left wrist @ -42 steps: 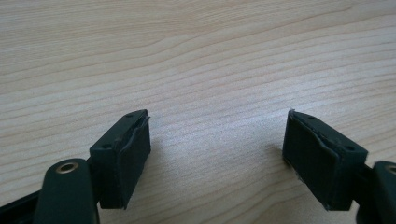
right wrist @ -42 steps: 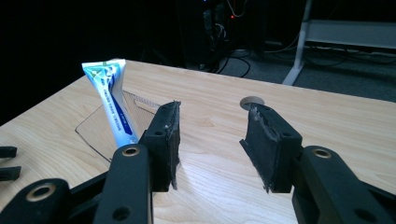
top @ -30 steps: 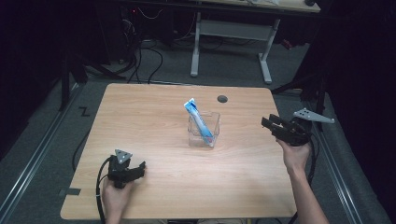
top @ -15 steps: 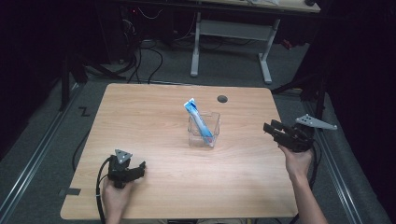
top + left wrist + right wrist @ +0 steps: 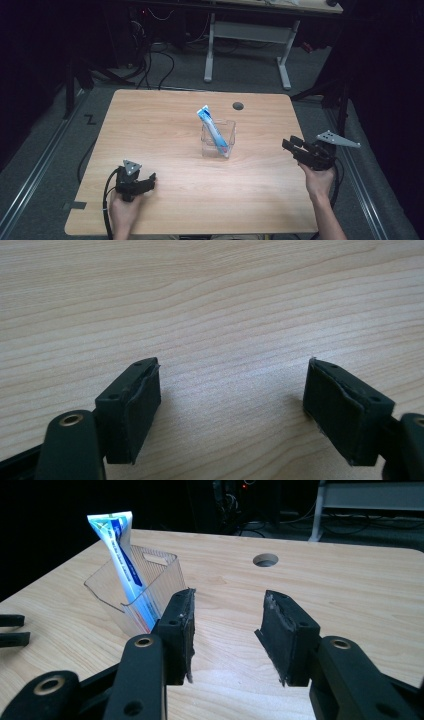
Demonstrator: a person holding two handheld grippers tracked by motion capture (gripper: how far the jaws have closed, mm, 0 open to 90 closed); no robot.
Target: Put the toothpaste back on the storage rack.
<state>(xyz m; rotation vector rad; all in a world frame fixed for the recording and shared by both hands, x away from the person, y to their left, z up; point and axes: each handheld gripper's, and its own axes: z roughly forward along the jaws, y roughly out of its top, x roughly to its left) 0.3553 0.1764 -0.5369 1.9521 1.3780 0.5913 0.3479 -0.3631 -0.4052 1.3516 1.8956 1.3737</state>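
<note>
Leaning in a clear plastic container (image 5: 219,140) near the middle of the wooden table (image 5: 165,120) is a white and blue toothpaste tube (image 5: 212,129), its crimped end up and its red cap down at the container's bottom. Printing runs along the tube in blue and green, but it is too small and blurred to read, so no brand can be told. A round cable hole (image 5: 238,106) lies in the tabletop just beyond the container. Right of the container, well apart from it, the right gripper (image 5: 291,145) points toward it with its jaws partly apart and nothing between them. Nearer the person and left of the container, the left gripper (image 5: 150,178) rests low over bare wood, jaws wide apart and holding nothing.
</note>
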